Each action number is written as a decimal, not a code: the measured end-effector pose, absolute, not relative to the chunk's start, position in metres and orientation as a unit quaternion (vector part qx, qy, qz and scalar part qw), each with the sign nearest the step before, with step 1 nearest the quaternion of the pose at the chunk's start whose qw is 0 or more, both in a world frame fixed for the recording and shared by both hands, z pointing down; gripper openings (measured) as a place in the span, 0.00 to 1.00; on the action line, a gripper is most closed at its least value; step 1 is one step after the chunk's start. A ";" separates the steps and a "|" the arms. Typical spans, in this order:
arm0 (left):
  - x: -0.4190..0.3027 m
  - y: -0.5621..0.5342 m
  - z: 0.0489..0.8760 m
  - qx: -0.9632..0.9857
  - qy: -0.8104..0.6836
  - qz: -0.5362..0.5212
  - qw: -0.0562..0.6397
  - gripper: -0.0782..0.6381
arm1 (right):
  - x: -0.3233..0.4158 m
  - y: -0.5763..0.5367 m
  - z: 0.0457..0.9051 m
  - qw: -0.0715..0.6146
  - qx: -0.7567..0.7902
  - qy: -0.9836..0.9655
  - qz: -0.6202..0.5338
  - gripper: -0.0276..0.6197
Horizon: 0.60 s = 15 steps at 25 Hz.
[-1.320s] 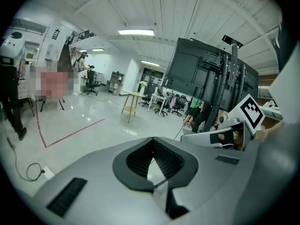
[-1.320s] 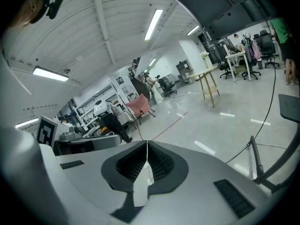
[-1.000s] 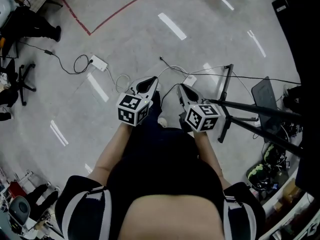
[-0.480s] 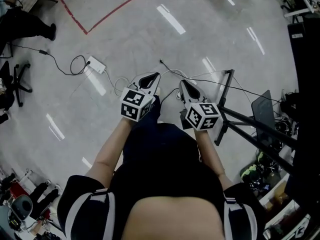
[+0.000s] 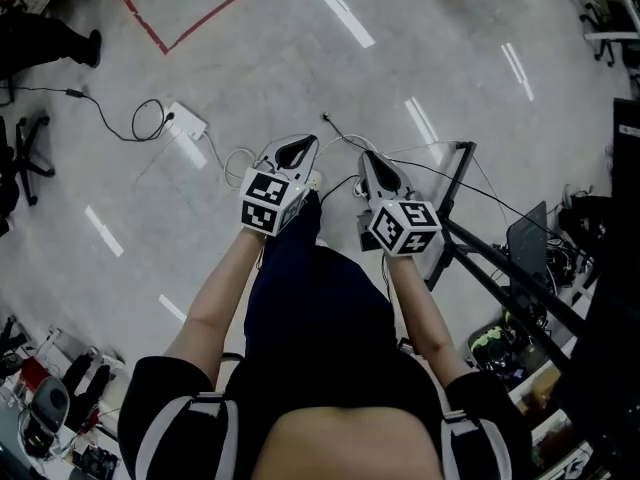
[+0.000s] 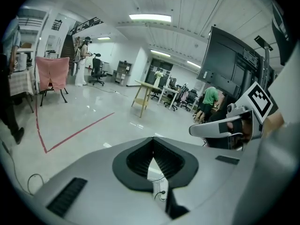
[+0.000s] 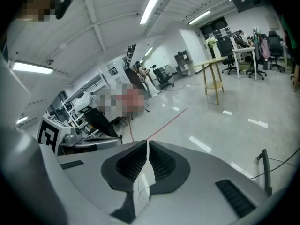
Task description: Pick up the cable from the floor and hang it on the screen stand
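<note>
A thin cable (image 5: 341, 135) with a dark end lies on the grey floor just beyond both grippers and runs toward the black screen stand's legs (image 5: 447, 206). My left gripper (image 5: 308, 140) is held out in front of the body, shut and empty. Beside it, my right gripper (image 5: 364, 154) is also shut with nothing in it. In the left gripper view the shut jaws (image 6: 153, 138) show a white adapter (image 6: 158, 187) with a plugged black lead on the floor below. The large dark screen (image 6: 229, 62) stands to the right. The right gripper (image 7: 147, 142) points across the open hall.
A white power strip (image 5: 188, 121) and a black cable loop (image 5: 148, 120) lie at the left. A red tape line (image 5: 200, 28) crosses the floor beyond. Chair base (image 5: 25, 158) at far left, clutter and gear (image 5: 500, 343) at lower right. A wooden stool (image 6: 143, 95) stands ahead.
Both grippers have stayed shut and side by side. The head view has drifted slightly, so the stand and the clutter at the right have slid lower in the picture.
</note>
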<state>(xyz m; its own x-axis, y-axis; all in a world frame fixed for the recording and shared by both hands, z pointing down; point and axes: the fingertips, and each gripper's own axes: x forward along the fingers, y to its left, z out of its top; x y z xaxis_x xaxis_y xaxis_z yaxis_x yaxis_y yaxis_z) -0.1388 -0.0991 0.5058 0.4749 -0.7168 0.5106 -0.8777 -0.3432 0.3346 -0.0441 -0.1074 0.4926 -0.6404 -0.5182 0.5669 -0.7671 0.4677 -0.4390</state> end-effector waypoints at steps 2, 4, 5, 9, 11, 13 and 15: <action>-0.144 -0.107 0.522 0.805 -0.494 0.141 0.295 0.12 | -0.051 -0.119 0.507 0.182 0.384 -0.834 0.351 0.08; -0.150 -0.114 0.538 0.801 -0.501 0.142 0.297 0.12 | -0.057 -0.129 0.525 0.190 0.384 -0.832 0.352 0.08; -0.153 -0.117 0.547 0.799 -0.504 0.143 0.297 0.12 | -0.059 -0.134 0.535 0.196 0.384 -0.830 0.354 0.08; -0.163 -0.126 0.584 0.791 -0.508 0.146 0.308 0.12 | -0.070 -0.147 0.575 0.223 0.379 -0.824 0.357 0.08; -0.165 -0.130 0.603 0.787 -0.509 0.143 0.319 0.12 | -0.074 -0.151 0.593 0.241 0.367 -0.829 0.346 0.08; -0.165 -0.133 0.622 0.782 -0.509 0.142 0.331 0.12 | -0.075 -0.154 0.611 0.257 0.352 -0.835 0.337 0.08; -0.164 -0.136 0.640 0.777 -0.509 0.144 0.341 0.12 | -0.073 -0.158 0.631 0.270 0.343 -0.834 0.336 0.08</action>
